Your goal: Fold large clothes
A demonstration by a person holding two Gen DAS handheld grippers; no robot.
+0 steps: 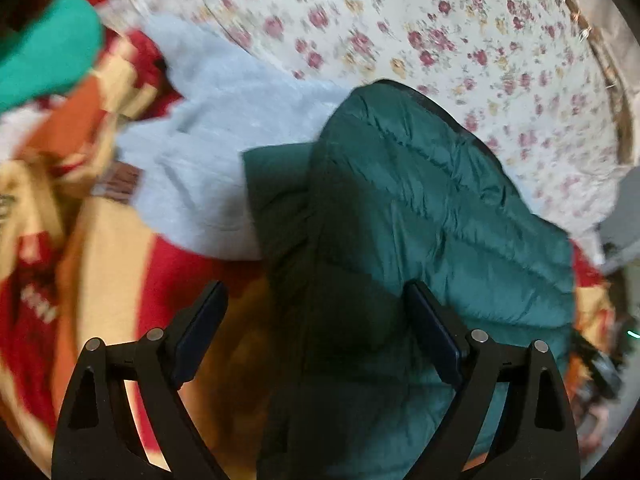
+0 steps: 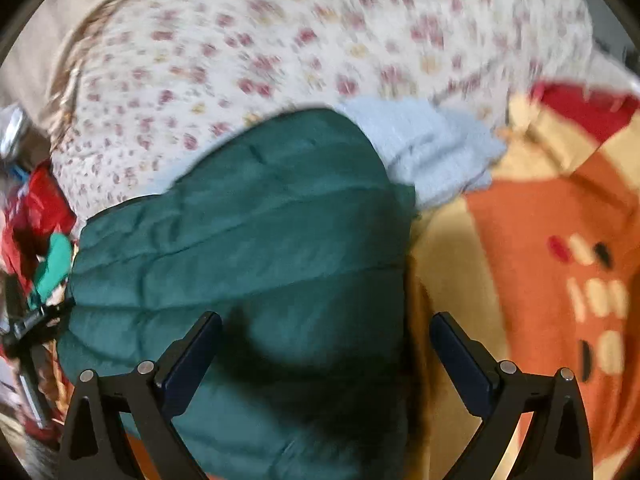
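Looking forward along both grippers, we see a dark green quilted jacket (image 1: 420,208) lying on a bed. Our left gripper (image 1: 316,296) stands wide, its two dark fingers well apart and holding nothing; the jacket lies below and ahead of it, filling the gap between the fingers toward the right finger, while the left finger (image 1: 200,328) sits over an orange, cream and red blanket (image 1: 120,264). We cannot tell whether the fingers touch the fabric.

Our right gripper (image 2: 326,328) is likewise wide and holds nothing. In the right wrist view the jacket (image 2: 248,216) lies below and ahead of it, under its left finger (image 2: 192,360) and across most of the gap; the jacket's edge runs between the fingers, and the right finger (image 2: 464,364) sits over the blanket (image 2: 532,240).

Ahead of the left gripper and to its left we see a pale grey-blue fleecy garment (image 1: 216,132), partly tucked under the jacket. The same garment (image 2: 424,148) lies ahead of the right gripper and slightly to its right. Beyond both garments spreads a white sheet printed with small red and yellow flowers (image 1: 400,32), also seen far ahead of the right gripper (image 2: 304,32). Far to the left of the left gripper we note a bright teal cloth (image 1: 44,56). Both views are blurred.
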